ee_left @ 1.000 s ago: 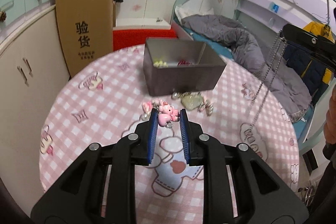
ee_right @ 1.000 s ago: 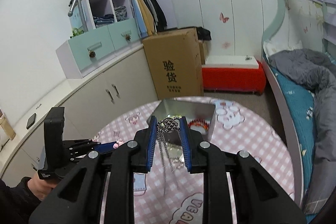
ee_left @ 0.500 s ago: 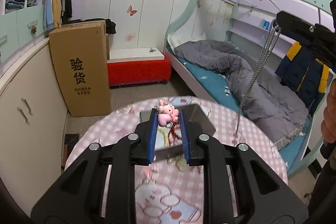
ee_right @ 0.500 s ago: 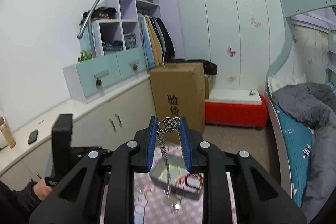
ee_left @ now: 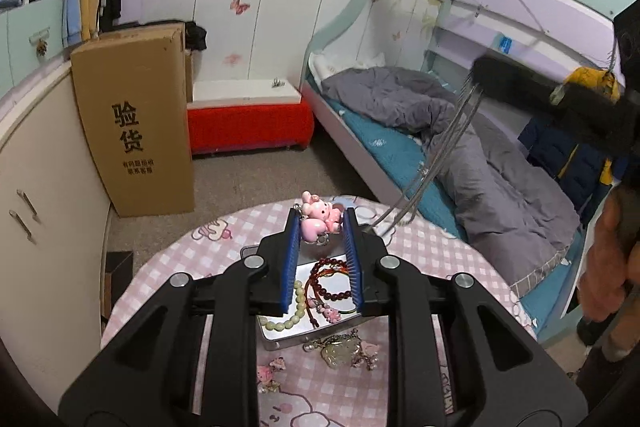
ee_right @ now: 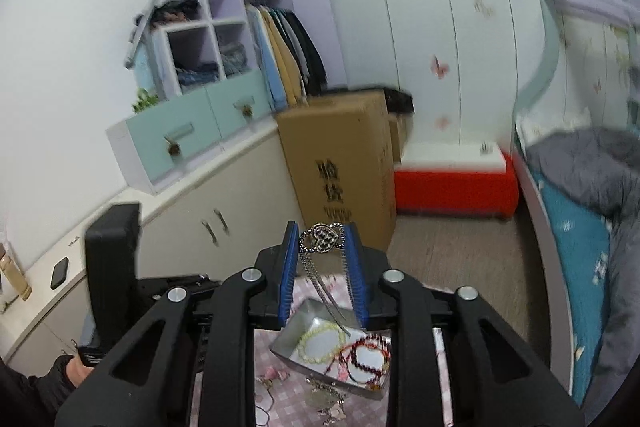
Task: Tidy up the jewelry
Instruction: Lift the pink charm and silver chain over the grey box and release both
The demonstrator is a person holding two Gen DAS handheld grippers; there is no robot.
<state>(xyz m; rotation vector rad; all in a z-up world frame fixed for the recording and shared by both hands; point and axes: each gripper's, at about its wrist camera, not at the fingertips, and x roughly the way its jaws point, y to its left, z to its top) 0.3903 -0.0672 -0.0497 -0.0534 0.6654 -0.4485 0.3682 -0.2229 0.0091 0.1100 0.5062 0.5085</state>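
My left gripper [ee_left: 320, 223] is shut on a pink pig charm [ee_left: 318, 217] and holds it high above the metal box [ee_left: 280, 337]. The box holds a dark red bead bracelet [ee_left: 330, 281] and a pale green bead bracelet [ee_left: 290, 315]. My right gripper [ee_right: 322, 241] is shut on a silver heart-pendant necklace [ee_right: 320, 239]; its chain hangs down over the metal box [ee_right: 292, 345]. The right gripper also shows in the left wrist view [ee_left: 520, 87], with the chain [ee_left: 436, 159] swinging toward the box.
Loose trinkets lie on the pink checked round table [ee_left: 432, 251] in front of the box: a pale jade pendant [ee_left: 340, 351] and small pink charms [ee_left: 266, 373]. A cardboard carton [ee_left: 136, 119], a red bench [ee_left: 248, 123] and a bunk bed [ee_left: 440, 131] stand beyond.
Both grippers have moved over the box and tilted down; the box contents now show beneath them. The necklace chain has swung toward the box. Both holds are unchanged.
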